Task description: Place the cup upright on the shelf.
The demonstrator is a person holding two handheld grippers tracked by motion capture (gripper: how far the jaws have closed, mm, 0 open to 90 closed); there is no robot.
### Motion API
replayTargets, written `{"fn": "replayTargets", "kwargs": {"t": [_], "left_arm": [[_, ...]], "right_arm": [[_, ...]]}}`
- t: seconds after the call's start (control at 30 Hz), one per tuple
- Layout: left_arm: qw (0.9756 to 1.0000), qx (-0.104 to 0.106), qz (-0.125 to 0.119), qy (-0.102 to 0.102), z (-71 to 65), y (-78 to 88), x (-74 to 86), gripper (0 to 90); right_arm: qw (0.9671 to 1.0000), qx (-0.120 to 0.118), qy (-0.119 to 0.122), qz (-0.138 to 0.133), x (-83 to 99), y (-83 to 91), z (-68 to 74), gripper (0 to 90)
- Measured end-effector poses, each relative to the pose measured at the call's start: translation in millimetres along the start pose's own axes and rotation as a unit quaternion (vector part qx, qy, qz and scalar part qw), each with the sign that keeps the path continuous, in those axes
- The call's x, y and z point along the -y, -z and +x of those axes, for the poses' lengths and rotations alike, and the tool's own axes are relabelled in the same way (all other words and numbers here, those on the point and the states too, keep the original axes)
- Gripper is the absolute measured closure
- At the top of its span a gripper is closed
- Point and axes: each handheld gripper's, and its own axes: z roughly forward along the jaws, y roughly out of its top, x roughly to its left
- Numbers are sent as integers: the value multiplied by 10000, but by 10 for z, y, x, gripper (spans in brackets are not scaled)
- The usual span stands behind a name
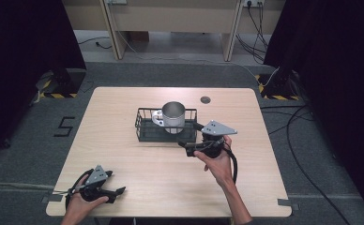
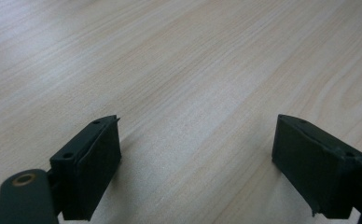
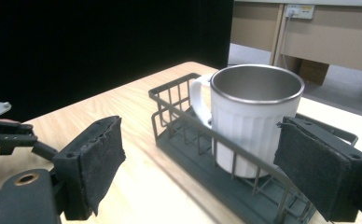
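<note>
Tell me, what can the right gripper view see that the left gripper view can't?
Right gripper view: a white mug with a shiny metal inside stands upright in a dark wire basket, with a dark curtain behind. Left gripper view: the wood grain of the table, seen very close. Both: two black jaws rising from the bottom, standing wide apart over the pale wooden tabletop, with nothing gripped.

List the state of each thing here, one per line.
Mug: upright, empty, standing in the basket.
Basket: upright on the table, holding the mug.
Left tongs: open, nothing between, low over the table.
Right tongs: open, facing the mug, not touching it.
</note>
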Motion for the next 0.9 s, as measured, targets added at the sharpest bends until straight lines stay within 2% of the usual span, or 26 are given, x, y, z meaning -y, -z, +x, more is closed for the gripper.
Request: {"fn": "replayTargets", "kwargs": {"t": [0.5, 0.63, 0.9], "left_arm": [[10000, 1, 1, 0, 0, 0, 0, 147], [10000, 1, 1, 0, 0, 0, 0, 147], [10000, 1, 0, 1, 0, 0, 0, 147]], "right_arm": [[9998, 27, 110, 175, 293, 198, 79, 149], [9997, 11, 91, 205, 370, 253, 103, 150], [9996, 79, -100, 242, 606, 349, 143, 150]]}}
